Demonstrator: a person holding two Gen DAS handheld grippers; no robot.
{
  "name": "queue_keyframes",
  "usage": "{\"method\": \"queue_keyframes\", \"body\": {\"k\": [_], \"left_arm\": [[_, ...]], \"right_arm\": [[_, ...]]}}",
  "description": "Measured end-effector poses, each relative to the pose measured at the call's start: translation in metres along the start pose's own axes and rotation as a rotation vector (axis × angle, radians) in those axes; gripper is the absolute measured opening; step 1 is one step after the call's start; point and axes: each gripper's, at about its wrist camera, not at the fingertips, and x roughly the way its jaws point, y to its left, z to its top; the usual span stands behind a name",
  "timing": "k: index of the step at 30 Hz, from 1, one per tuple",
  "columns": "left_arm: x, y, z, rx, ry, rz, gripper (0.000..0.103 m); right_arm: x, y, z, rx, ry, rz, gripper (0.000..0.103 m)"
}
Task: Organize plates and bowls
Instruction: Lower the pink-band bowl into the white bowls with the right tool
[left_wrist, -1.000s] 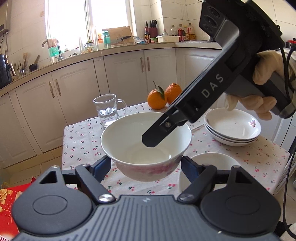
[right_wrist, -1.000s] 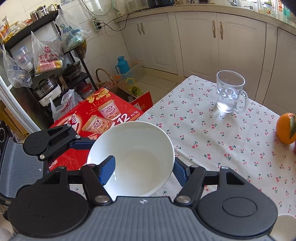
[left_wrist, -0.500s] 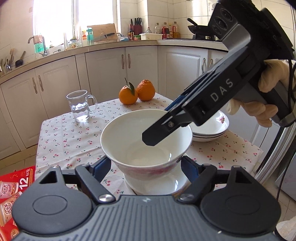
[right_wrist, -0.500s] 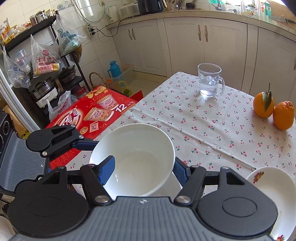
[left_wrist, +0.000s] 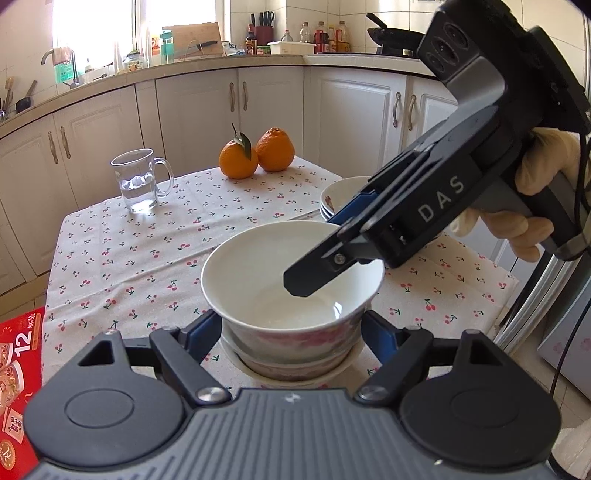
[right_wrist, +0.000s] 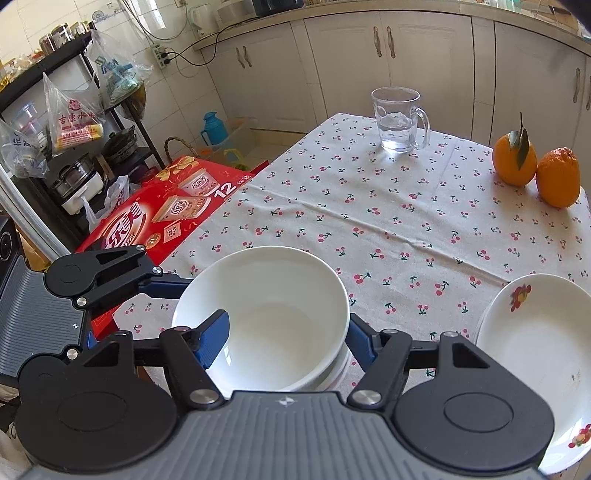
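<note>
Vs 1 s ago: white bowl (left_wrist: 291, 280) was up in the air over the tablecloth (left_wrist: 147, 251); now it sits nested in a second bowl (left_wrist: 295, 363) on the cloth, lower centre of left wrist view. The stack of plates (right_wrist: 535, 350) has come into the right wrist view at lower right, and the oranges (right_wrist: 535, 166) at upper right. Glass mug (left_wrist: 138, 181) now upper left in left view.

Left gripper (left_wrist: 291, 332): jaws fairly wide, blue pads either side of the bowl's outer wall, look to be pressing it, so gripping the bowl.

Right gripper (right_wrist: 284, 332): one finger (right_wrist: 212, 341) inside the bowl, the other outside the rim at right; pinching that wall or slack, can't tell.

Gloved hand (left_wrist: 532, 206) holds the right gripper's handle, right edge of left view. Red box (right_wrist: 162, 214) on floor, left of table.
</note>
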Motion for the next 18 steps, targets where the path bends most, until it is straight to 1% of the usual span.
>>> {"method": "queue_keyframes", "body": {"k": [7, 12, 13, 15, 17, 18], "left_arm": [[0.001, 0.004, -0.001, -0.02, 0.006, -0.023, 0.083], [0.003, 0.008, -0.002, -0.038, 0.015, -0.042, 0.085], [0.002, 0.008, -0.003, -0.038, 0.011, -0.043, 0.086], [-0.002, 0.008, -0.003, -0.031, -0.001, -0.045, 0.093], [-0.007, 0.009, -0.003, -0.011, -0.014, -0.047, 0.095], [-0.01, 0.01, -0.003, 0.003, -0.017, -0.05, 0.096]], "right_arm": [[0.004, 0.001, -0.003, -0.016, 0.002, -0.014, 0.074], [0.01, 0.004, -0.007, -0.042, 0.01, -0.038, 0.074], [0.01, 0.004, -0.008, -0.046, 0.01, -0.042, 0.075], [0.01, 0.005, -0.009, -0.047, 0.005, -0.037, 0.078], [0.006, 0.008, -0.01, -0.061, -0.007, -0.044, 0.089], [0.003, 0.01, -0.011, -0.076, -0.017, -0.056, 0.091]]}}
